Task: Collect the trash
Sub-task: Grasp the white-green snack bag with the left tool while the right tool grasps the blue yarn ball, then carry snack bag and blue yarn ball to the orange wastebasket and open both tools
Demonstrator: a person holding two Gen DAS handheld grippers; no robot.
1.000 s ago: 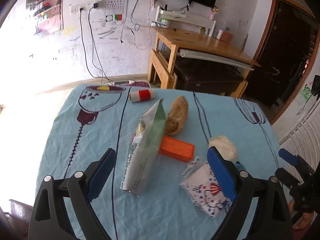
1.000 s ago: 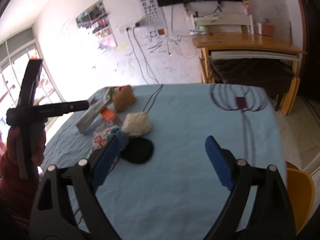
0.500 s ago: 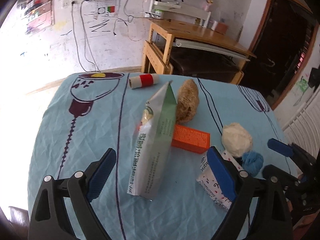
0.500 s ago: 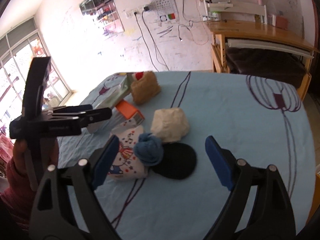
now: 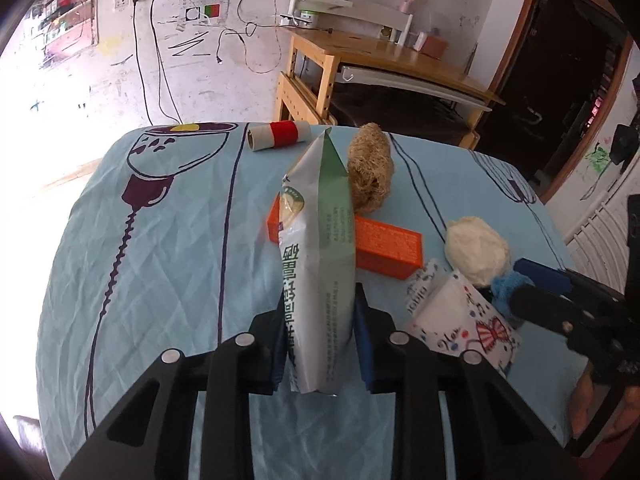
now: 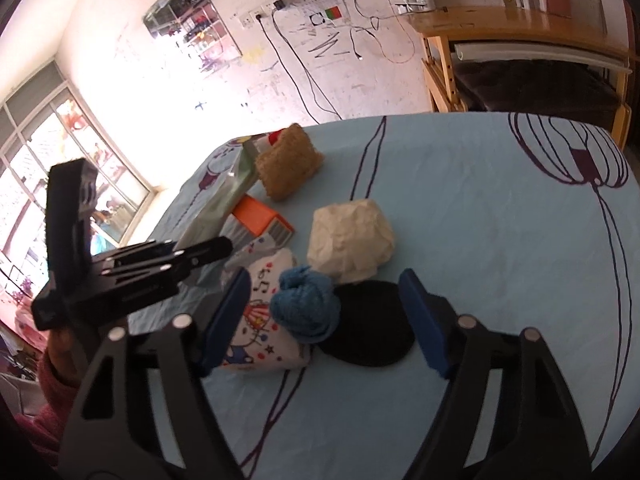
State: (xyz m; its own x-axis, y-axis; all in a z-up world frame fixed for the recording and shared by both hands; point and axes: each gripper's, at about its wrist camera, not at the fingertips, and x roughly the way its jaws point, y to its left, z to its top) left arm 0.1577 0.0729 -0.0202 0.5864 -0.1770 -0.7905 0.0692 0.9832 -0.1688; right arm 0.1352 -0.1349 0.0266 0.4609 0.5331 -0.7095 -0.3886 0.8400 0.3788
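Green-white bag, orange box, blue yarn, light-blue tablecloth

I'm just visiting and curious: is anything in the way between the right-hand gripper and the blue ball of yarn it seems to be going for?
Nothing visible blocks it. The blue yarn ball already sits between the right gripper's open jaws, which have just been closing. Its neighbours crowd it, though: the patterned tissue pack by the left finger, the black disc beside it.

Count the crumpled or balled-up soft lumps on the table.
2. A cream crumpled paper ball lies beside the orange box; a blue yarn ball sits just in front of it, against the black disc. Others may be hidden.
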